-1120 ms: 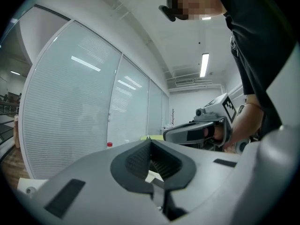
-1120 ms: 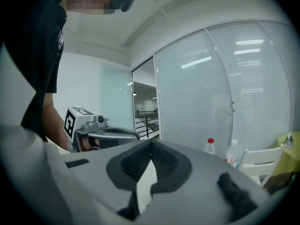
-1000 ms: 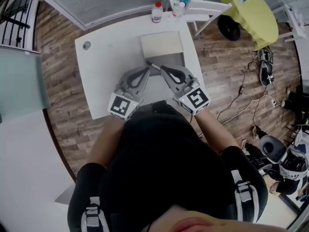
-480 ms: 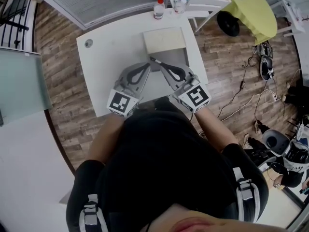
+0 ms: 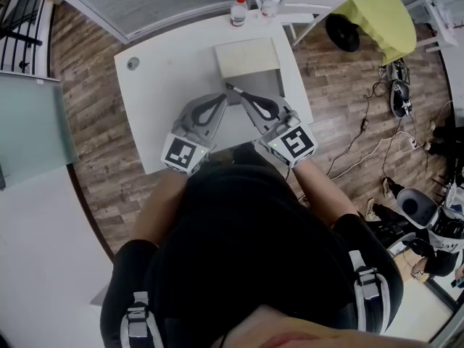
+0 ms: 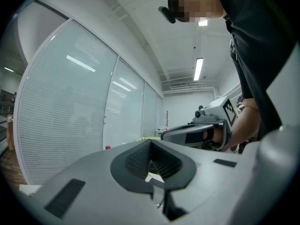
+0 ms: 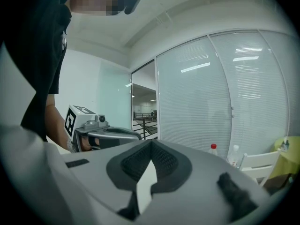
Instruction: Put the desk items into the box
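Observation:
A shallow beige box [image 5: 247, 57] stands on the far right part of the white desk [image 5: 163, 78]. In the head view both grippers hang over the near half of the desk, angled inward so their tips almost meet just in front of the box. My left gripper [image 5: 222, 99] is shut with nothing between its pads [image 6: 140, 159]. My right gripper [image 5: 231, 90] is also shut and holds nothing, seen too in the right gripper view [image 7: 151, 146]. Each gripper view looks level across the room and shows the other gripper beside it. No loose desk items show near the jaws.
Two bottles, one red-capped [image 5: 237, 11] and one clear [image 5: 270, 4], stand at the desk's far edge. A small round grommet [image 5: 132, 64] sits far left. A white chair [image 5: 301, 7] and a yellow-green round table [image 5: 377, 17] lie beyond; cables trail on the floor [image 5: 362, 133] at right.
The head camera has shifted slightly, so the desk sits a little higher in view. Both grippers stay shut, tips together in front of the box.

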`<action>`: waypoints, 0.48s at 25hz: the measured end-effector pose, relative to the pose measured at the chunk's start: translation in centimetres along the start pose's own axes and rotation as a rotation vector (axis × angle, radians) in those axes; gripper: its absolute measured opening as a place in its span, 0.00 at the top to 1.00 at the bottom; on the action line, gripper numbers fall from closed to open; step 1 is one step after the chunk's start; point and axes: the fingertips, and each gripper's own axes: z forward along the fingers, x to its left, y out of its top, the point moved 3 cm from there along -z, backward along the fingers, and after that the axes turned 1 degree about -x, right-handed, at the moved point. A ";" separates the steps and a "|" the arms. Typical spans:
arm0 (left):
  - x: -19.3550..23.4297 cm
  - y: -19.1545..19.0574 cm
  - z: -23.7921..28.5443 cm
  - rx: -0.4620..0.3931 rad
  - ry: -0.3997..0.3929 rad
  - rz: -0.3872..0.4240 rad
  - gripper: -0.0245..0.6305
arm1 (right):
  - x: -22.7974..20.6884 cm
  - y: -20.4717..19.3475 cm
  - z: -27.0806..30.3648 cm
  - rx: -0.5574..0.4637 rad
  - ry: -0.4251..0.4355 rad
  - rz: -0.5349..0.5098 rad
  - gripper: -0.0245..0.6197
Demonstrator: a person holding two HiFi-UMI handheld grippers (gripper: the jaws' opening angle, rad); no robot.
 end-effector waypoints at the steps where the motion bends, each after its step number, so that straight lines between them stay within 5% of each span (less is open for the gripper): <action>1: 0.0 0.0 0.0 -0.001 -0.003 0.001 0.95 | 0.0 0.0 0.0 -0.001 0.000 0.000 0.94; 12: 0.3 -0.1 0.4 -0.002 -0.006 0.006 0.95 | -0.3 -0.1 0.4 0.002 0.009 -0.003 0.94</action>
